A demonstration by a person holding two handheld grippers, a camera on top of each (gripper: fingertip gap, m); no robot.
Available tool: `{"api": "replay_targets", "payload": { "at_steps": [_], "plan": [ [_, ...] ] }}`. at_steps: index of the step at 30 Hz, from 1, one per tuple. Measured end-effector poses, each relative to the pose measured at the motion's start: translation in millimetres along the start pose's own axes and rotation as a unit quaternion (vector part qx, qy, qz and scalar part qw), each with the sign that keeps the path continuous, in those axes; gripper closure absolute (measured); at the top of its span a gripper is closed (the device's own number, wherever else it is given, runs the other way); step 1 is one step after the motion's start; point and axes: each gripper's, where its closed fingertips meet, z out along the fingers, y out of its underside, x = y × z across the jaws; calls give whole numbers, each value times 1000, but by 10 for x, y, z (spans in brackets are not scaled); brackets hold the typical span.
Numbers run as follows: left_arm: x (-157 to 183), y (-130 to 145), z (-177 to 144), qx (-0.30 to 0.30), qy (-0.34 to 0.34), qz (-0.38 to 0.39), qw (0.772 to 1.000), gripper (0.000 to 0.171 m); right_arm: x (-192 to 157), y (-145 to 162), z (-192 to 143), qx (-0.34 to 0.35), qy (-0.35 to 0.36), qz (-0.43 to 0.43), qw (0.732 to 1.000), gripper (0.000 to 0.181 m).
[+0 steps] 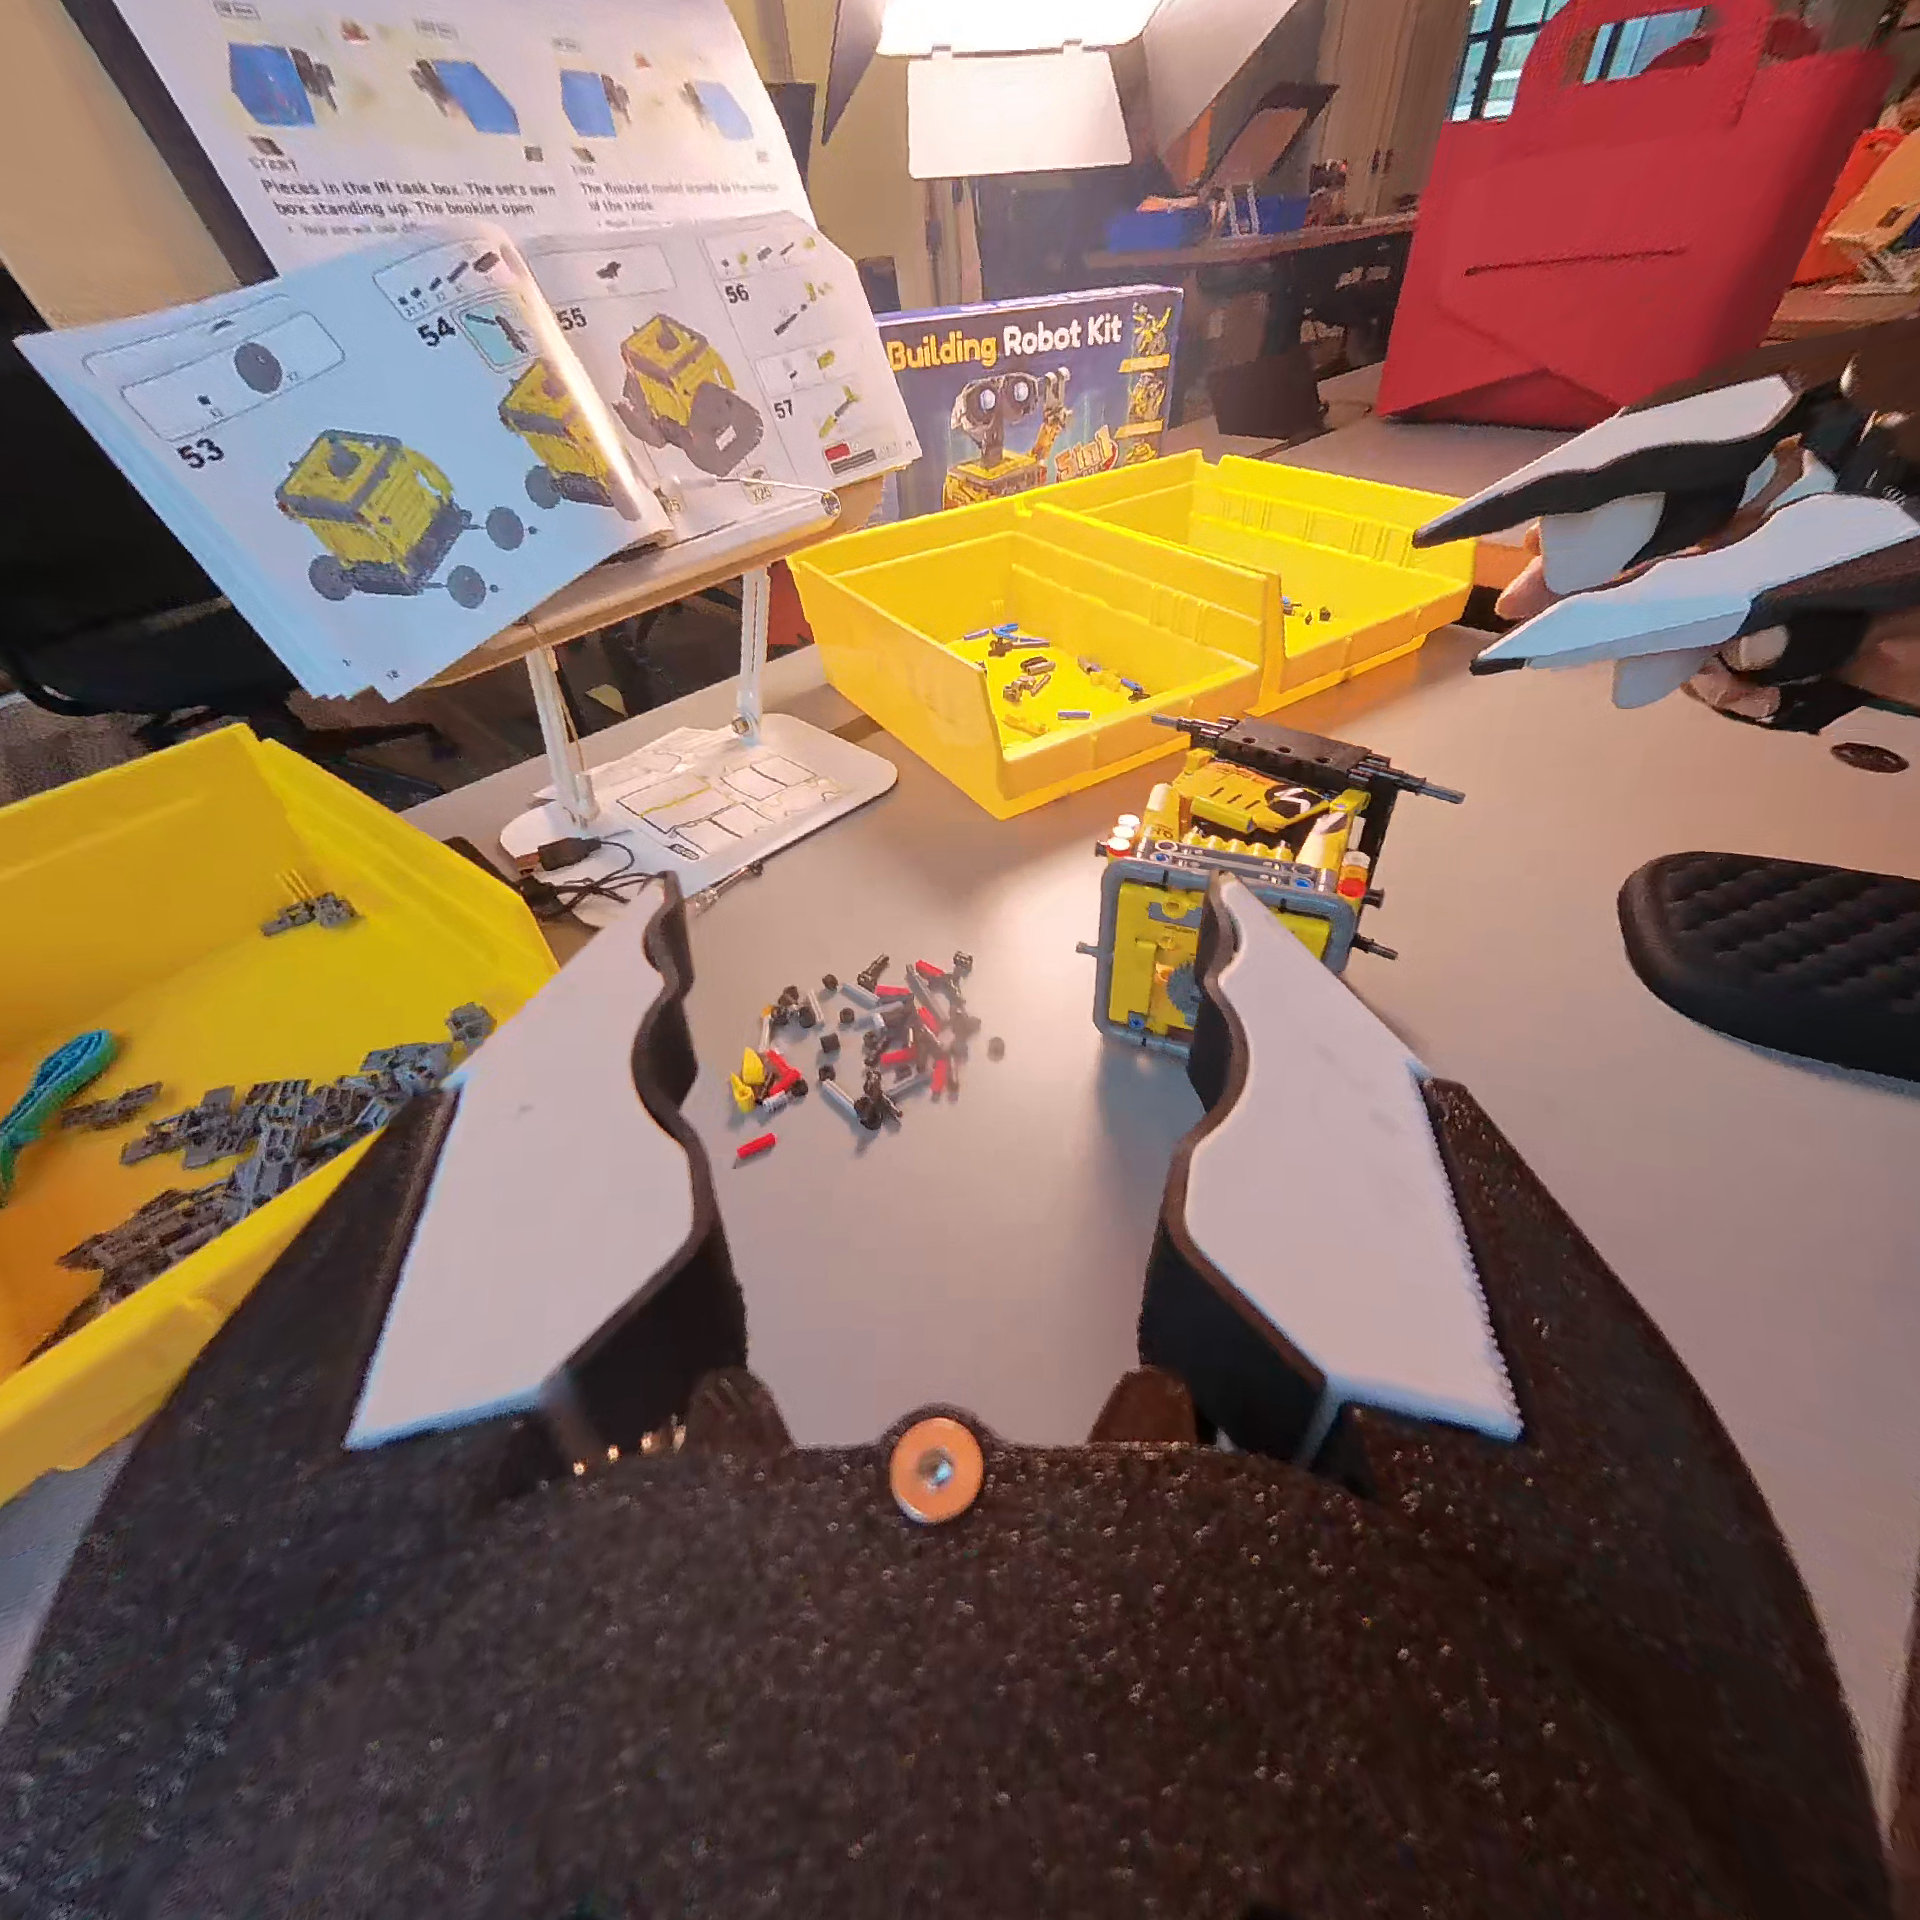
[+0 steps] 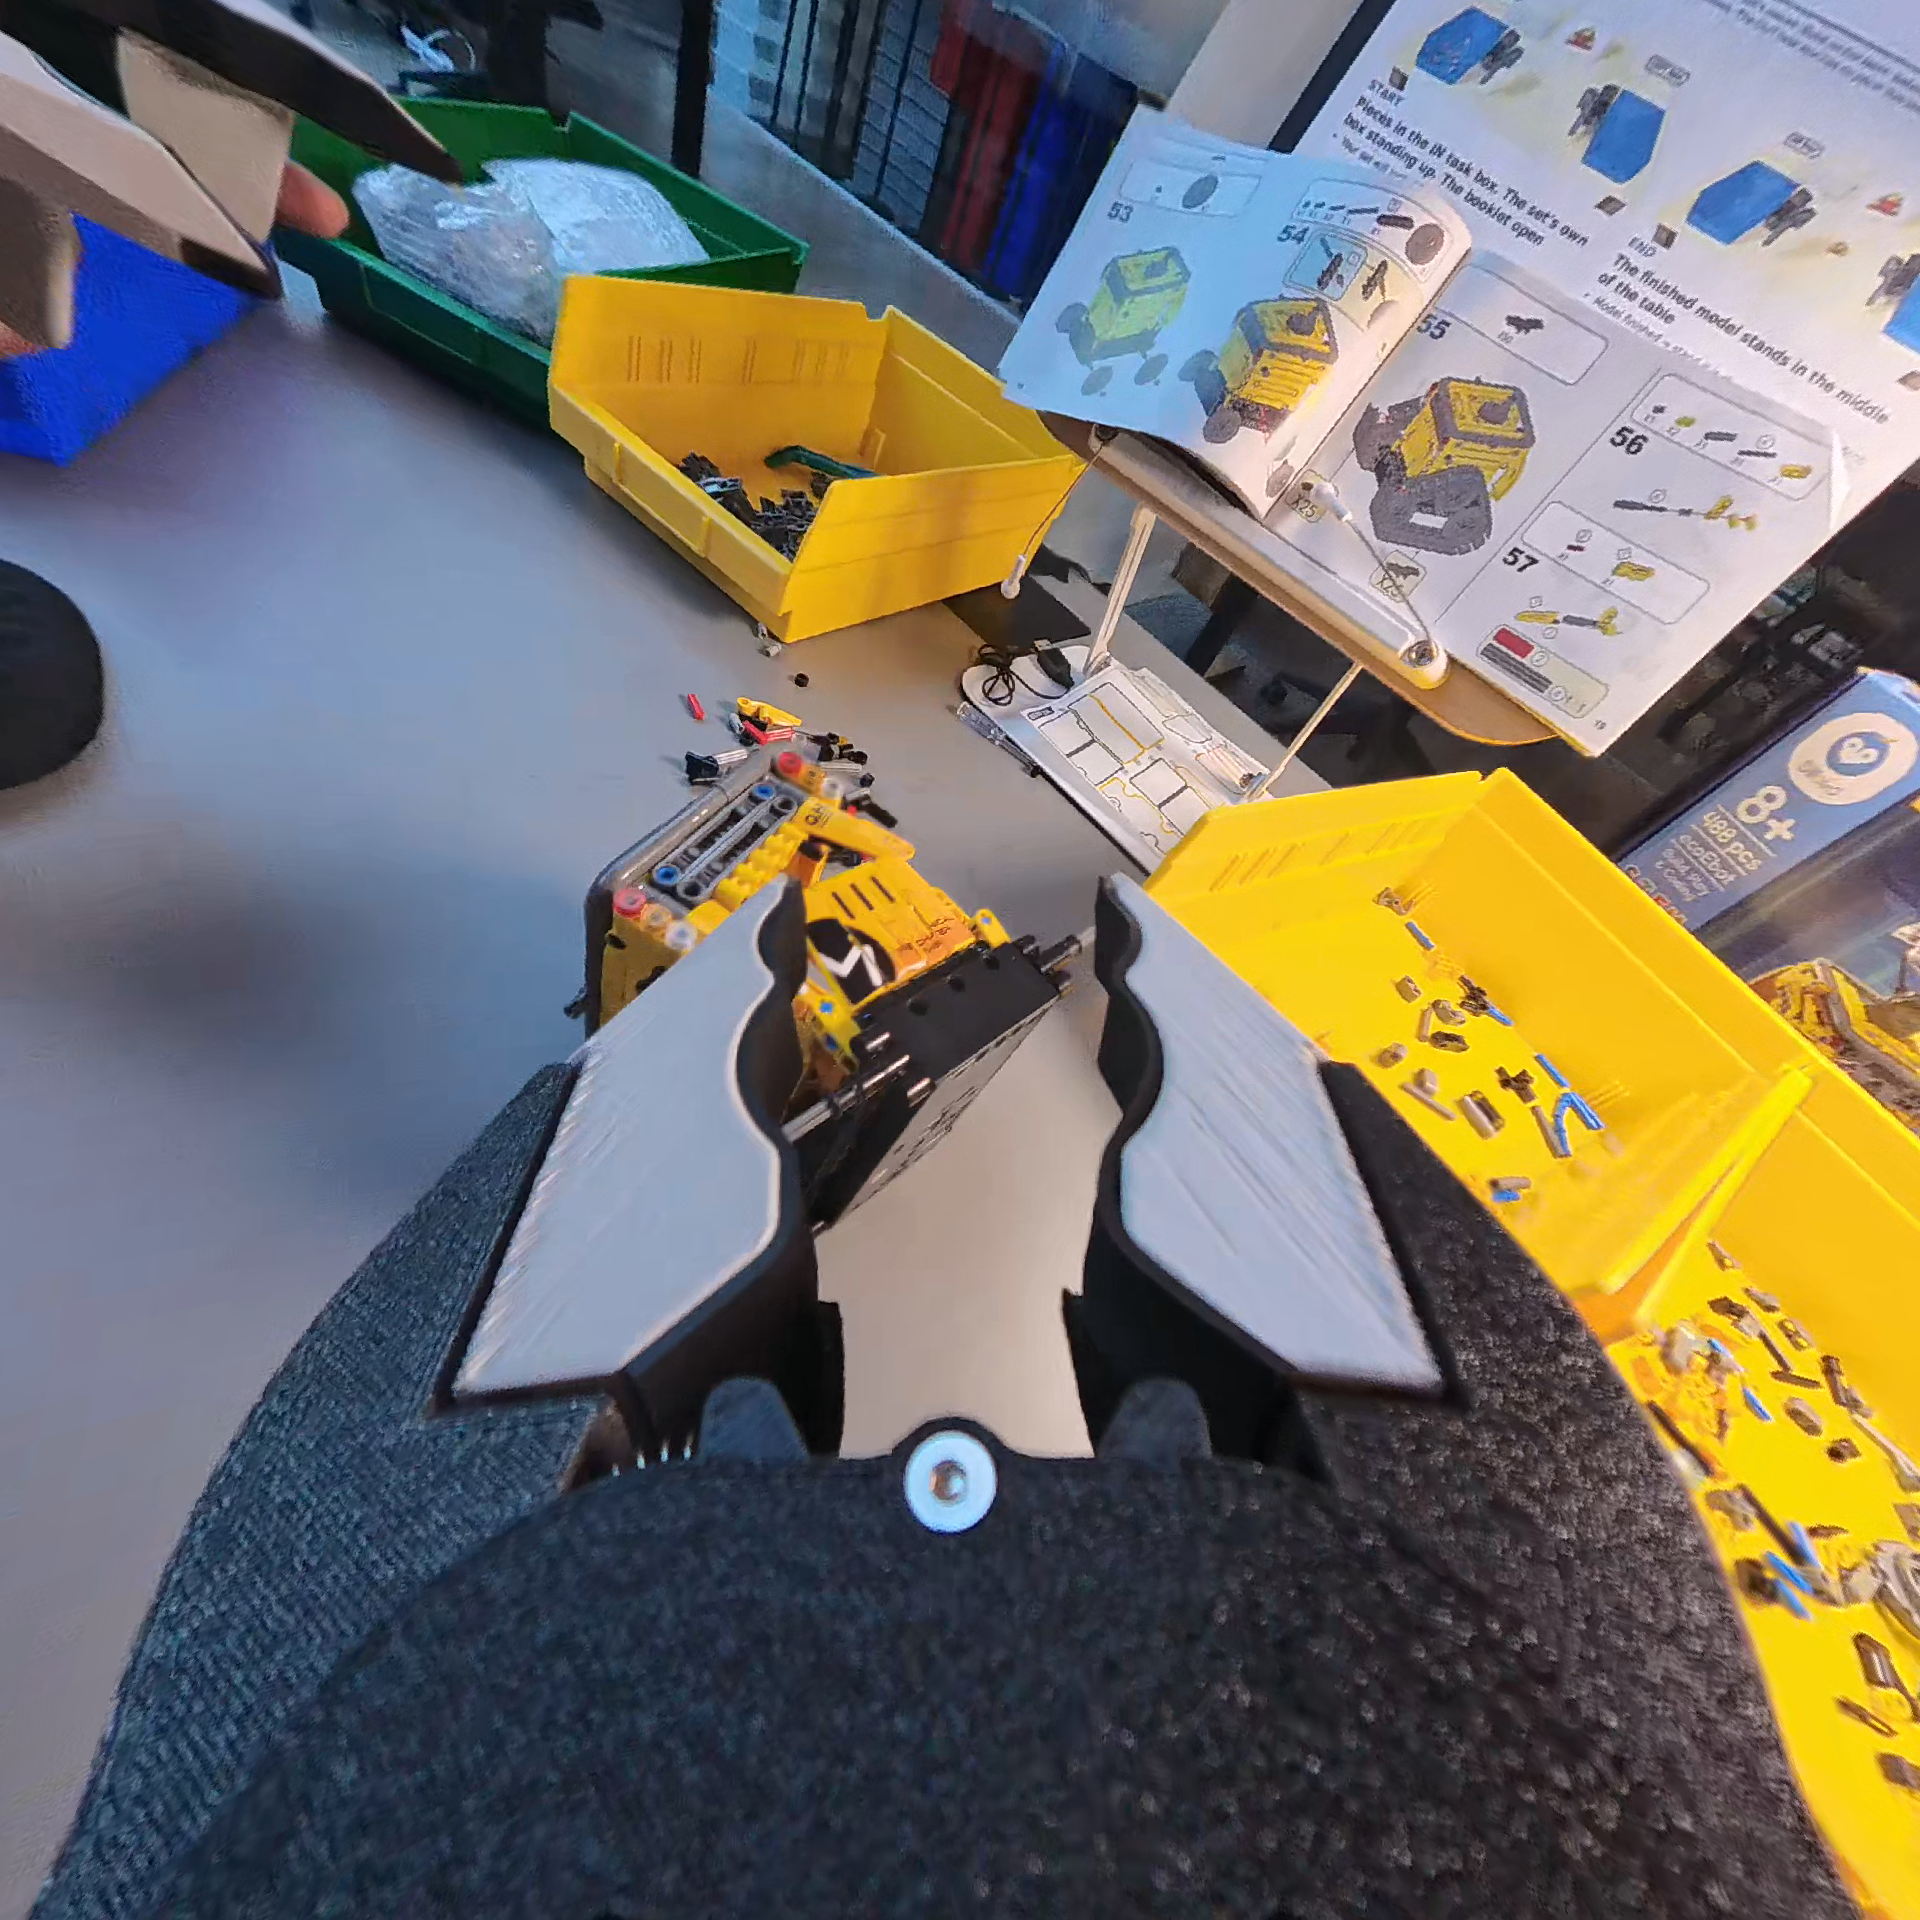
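A part-built yellow and black brick model (image 1: pixel 1242 821) stands on the grey table (image 1: pixel 935 1247). A pile of small black, red and grey pieces (image 1: pixel 873 1039) lies to its left. My left gripper (image 1: pixel 948 904) is open and empty, held above the table, with the pile between its fingers farther on and its right finger in front of the model. My right gripper (image 2: pixel 951 899) is open and empty, just above the model (image 2: pixel 862 904); I cannot tell whether it touches. It also shows in the left wrist view (image 1: pixel 1449 603), open at the right. The left gripper (image 2: pixel 364 229) shows at the top left.
A yellow bin (image 1: pixel 156 800) of grey pieces stands at the left. Two more yellow bins (image 1: pixel 1039 769) hold small parts behind the model. An open booklet (image 1: pixel 416 436) rests on a stand beside the kit box (image 1: pixel 1039 395). A black pad (image 1: pixel 1777 956), red bag (image 1: pixel 1621 208), green bin (image 2: pixel 665 166) and blue bin (image 2: pixel 104 343) are around.
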Motion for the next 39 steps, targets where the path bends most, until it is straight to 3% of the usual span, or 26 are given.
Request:
{"api": "replay_targets", "payload": {
  "at_steps": [4, 8, 11, 14, 20, 26, 29, 33, 39],
  "plan": [
    [-162, -98, 365, 42, -25, 6, 999, 72, 224, -270, 121, 26, 1, 7, 1000, 127],
    [-329, -251, 859, 80, -26, -49, 995, 72, 424, -554, 419, 60, -24, 40, 997, 127],
    [-490, -89, 1101, 74, -64, -38, 995, 73, 532, -648, 684, 77, -33, 58, 995, 126],
    [-569, 205, 1207, 56, -81, -20, 995, 76, 601, -549, 875, 87, -30, 67, 994, 125],
    [-682, 589, 1323, 18, -83, -4, 996, 76, 758, -190, 1075, 128, -32, 122, 984, 118],
    [-762, 688, 1178, 26, -98, 16, 995, 79, 1125, -62, 1102, 171, -10, 155, 973, 119],
    [-851, 707, 1158, 25, -108, -3, 994, 79, 1115, -21, 1183, 173, -32, 192, 965, 116],
    [-701, 621, 1185, 37, -85, -2, 996, 79, 1060, 25, 1170, 149, -4, 123, 981, 118],
    [-600, 580, 1188, 42, -73, -10, 996, 81, 996, -128, 1195, 134, 24, 99, 986, 127]
  ]
}}
